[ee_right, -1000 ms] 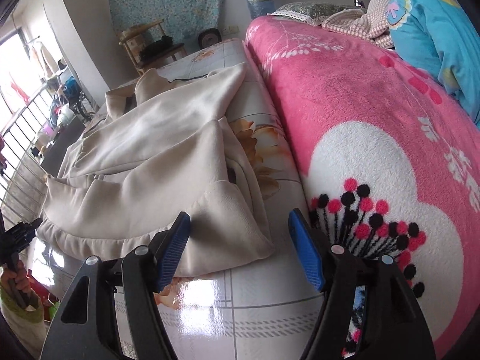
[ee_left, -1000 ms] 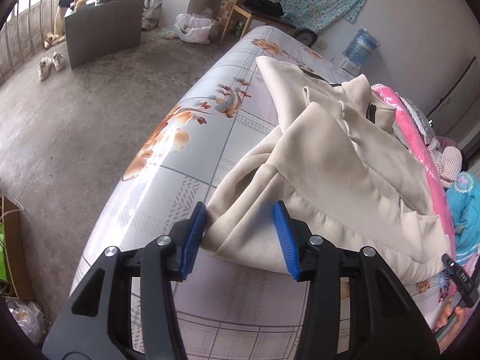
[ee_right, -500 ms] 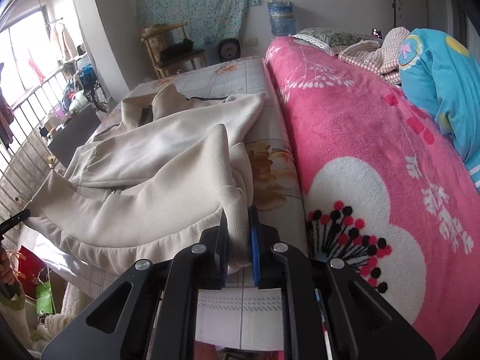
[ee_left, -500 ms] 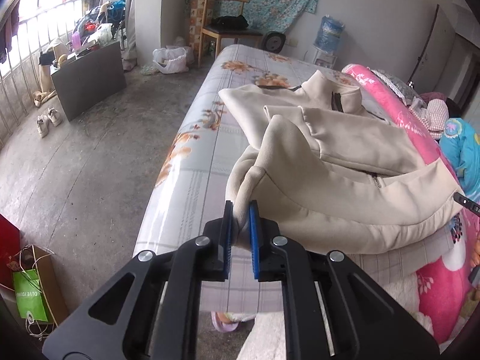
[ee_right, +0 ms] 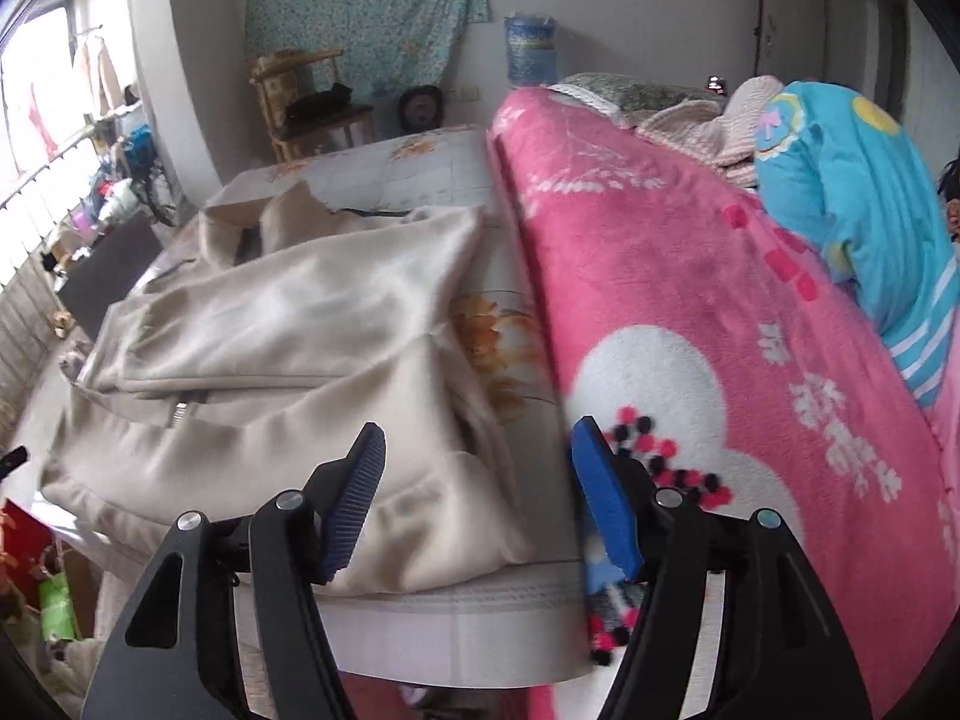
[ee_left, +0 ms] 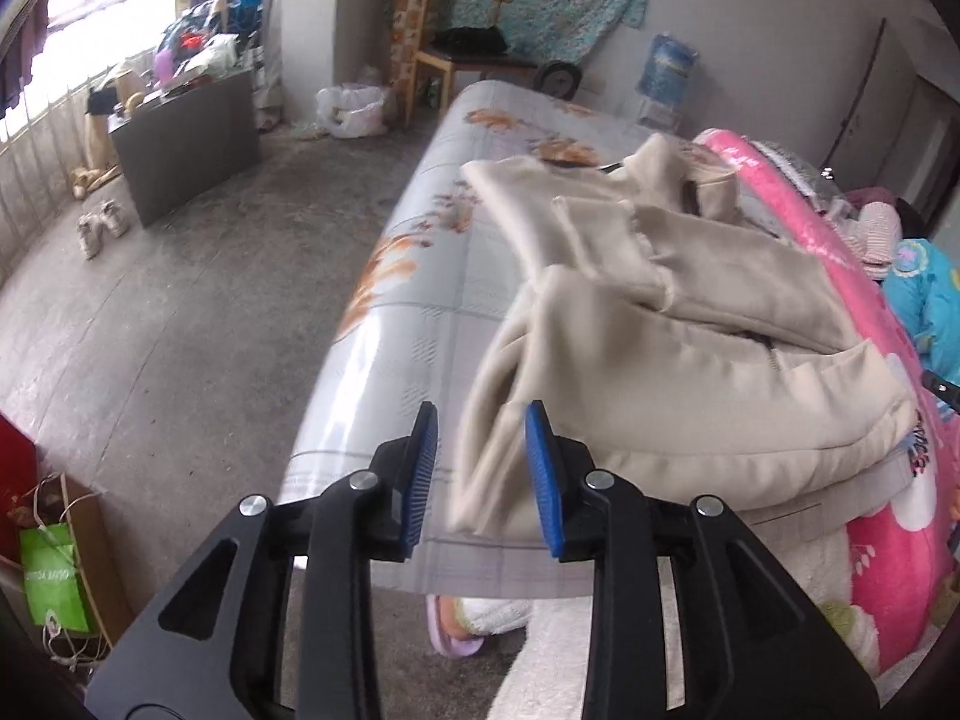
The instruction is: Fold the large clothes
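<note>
My left gripper (ee_left: pixel 483 474) and right gripper (ee_right: pixel 474 495) are opening off the jacket (ee_left: pixel 678 372), which lies half-folded on the bed (ee_left: pixel 420 276); I judge more folds remain.

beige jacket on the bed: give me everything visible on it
The beige jacket is a soft, fleece-like garment with a stand-up collar, ribbed hem and cuffs, and a metal zip. It lies loosely folded and rumpled on the floral bed sheet, collar toward the far end, hem at the near edge, beside the pink blanket. Hem corners sit between both opening tools, the left tool and the right tool, whose pads do not press on the cloth.
</note>
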